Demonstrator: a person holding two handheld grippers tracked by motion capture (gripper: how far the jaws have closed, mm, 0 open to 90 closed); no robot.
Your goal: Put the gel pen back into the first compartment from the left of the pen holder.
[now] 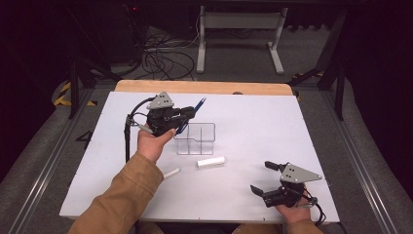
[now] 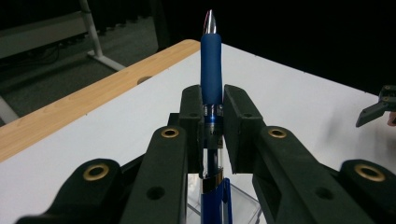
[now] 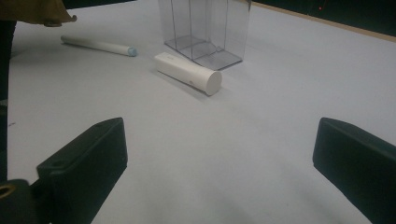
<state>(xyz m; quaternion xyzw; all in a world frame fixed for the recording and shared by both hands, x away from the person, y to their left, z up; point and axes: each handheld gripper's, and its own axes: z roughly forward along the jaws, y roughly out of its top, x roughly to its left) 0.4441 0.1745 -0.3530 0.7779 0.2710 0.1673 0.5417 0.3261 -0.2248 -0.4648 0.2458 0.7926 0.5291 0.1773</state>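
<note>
You held the left gripper (image 1: 187,114), left of centre in the high view, pinching the blue pen (image 2: 211,74) above the clear organizer (image 1: 196,139) for insertion, while the right gripper (image 1: 267,178) waited spread at lower right.

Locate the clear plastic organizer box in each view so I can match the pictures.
High view: the clear organizer box stands mid-table, just right of the left gripper, which holds a blue pen.
Left gripper view: a clear corner of it sits at the bottom edge, below the pen.
Right gripper view: top centre, cut off by the frame.
Shared landmark: the white cylinder lying in front of the box.
</note>
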